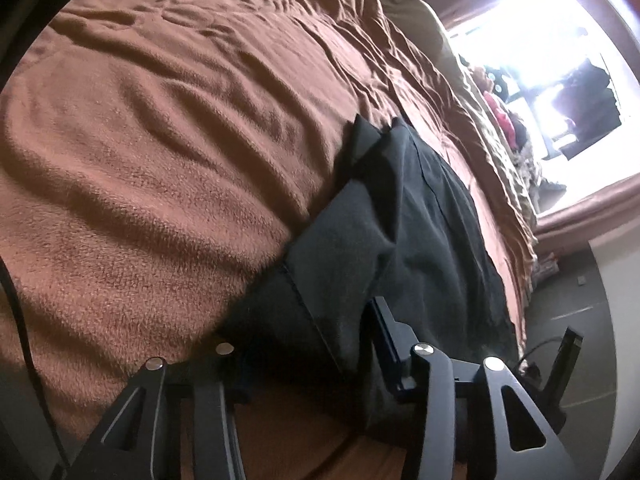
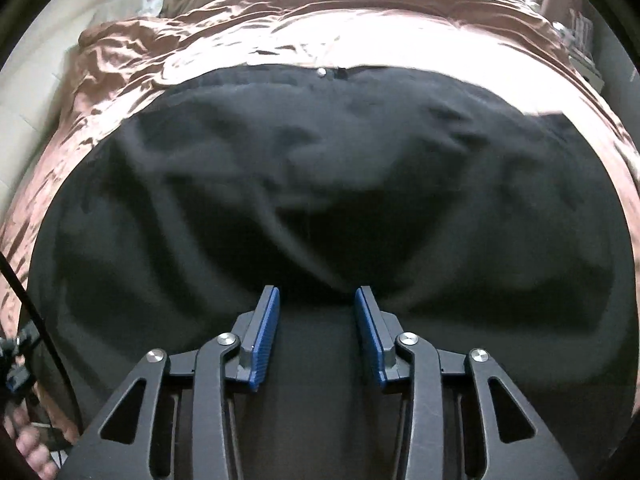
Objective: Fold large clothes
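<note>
A large black garment [image 2: 320,184] lies spread over a brown bed cover [image 2: 360,40], its waistband with a small silver button [image 2: 320,72] at the far side. My right gripper [image 2: 316,300] is open just above the garment's near part, blue pads [image 2: 266,336] apart, nothing between them. In the left wrist view the same black garment [image 1: 400,216] lies bunched on the brown blanket [image 1: 160,140] near the bed's edge. My left gripper [image 1: 320,344] has cloth draped over and between its fingers; only the right finger [image 1: 388,332] shows, so its state is unclear.
Pillows and a light sheet [image 2: 120,4] lie at the head of the bed. A bright window [image 1: 552,60] with clutter below it is beyond the bed. Grey floor [image 1: 580,320] and a white panel [image 1: 616,280] lie to the right. A cable [image 2: 36,312] hangs at left.
</note>
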The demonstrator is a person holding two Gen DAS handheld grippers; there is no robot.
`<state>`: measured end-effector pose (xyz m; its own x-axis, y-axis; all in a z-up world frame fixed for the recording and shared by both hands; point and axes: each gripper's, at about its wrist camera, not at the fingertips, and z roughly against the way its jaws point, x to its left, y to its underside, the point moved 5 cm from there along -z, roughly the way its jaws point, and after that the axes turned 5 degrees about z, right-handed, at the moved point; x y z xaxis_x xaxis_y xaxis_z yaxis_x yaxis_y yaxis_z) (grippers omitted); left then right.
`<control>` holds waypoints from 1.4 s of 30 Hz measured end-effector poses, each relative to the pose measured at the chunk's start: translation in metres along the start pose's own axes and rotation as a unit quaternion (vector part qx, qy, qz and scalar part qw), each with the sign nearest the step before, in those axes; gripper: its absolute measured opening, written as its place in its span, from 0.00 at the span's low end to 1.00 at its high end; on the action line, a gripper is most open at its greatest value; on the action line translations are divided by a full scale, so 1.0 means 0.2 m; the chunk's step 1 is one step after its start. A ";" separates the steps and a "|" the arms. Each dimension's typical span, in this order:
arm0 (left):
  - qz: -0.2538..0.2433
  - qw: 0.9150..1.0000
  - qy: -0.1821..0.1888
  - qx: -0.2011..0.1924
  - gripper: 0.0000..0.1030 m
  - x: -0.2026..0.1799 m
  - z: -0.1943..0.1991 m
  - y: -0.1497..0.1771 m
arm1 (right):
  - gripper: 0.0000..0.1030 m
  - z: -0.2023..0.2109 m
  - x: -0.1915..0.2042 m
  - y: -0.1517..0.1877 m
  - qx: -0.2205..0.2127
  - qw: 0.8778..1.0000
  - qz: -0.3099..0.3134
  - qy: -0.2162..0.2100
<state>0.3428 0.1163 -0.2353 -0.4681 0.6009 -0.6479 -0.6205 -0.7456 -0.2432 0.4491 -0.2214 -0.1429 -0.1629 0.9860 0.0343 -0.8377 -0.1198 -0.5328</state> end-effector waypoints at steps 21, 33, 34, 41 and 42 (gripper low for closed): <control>0.023 0.998 -0.031 -0.041 0.40 0.01 -0.01 0.05 | 0.26 -0.40 -0.06 -0.56 0.015 1.000 -0.009 0.025; 0.046 0.998 0.015 -0.048 0.15 -0.04 0.05 0.05 | 0.26 0.09 -0.05 -0.25 -0.030 0.999 -0.025 -0.033; 0.044 0.998 0.025 -0.048 0.15 -0.05 0.07 0.04 | 0.26 0.13 -0.04 -0.19 -0.035 0.998 -0.030 -0.042; 0.017 0.996 0.063 -0.067 0.12 -0.22 0.20 0.02 | 0.26 0.31 -0.08 0.22 -0.049 0.992 -0.071 -0.092; 0.011 0.995 0.068 -0.069 0.12 -0.25 0.22 0.02 | 0.26 0.32 -0.10 0.26 -0.048 0.991 -0.075 -0.096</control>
<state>0.3364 0.0969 -0.1724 -0.3851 0.5458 -0.7442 -0.5140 -0.7966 -0.3182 0.3759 -0.2550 -0.1169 -0.1434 0.9506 0.2752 -0.8081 0.0480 -0.5871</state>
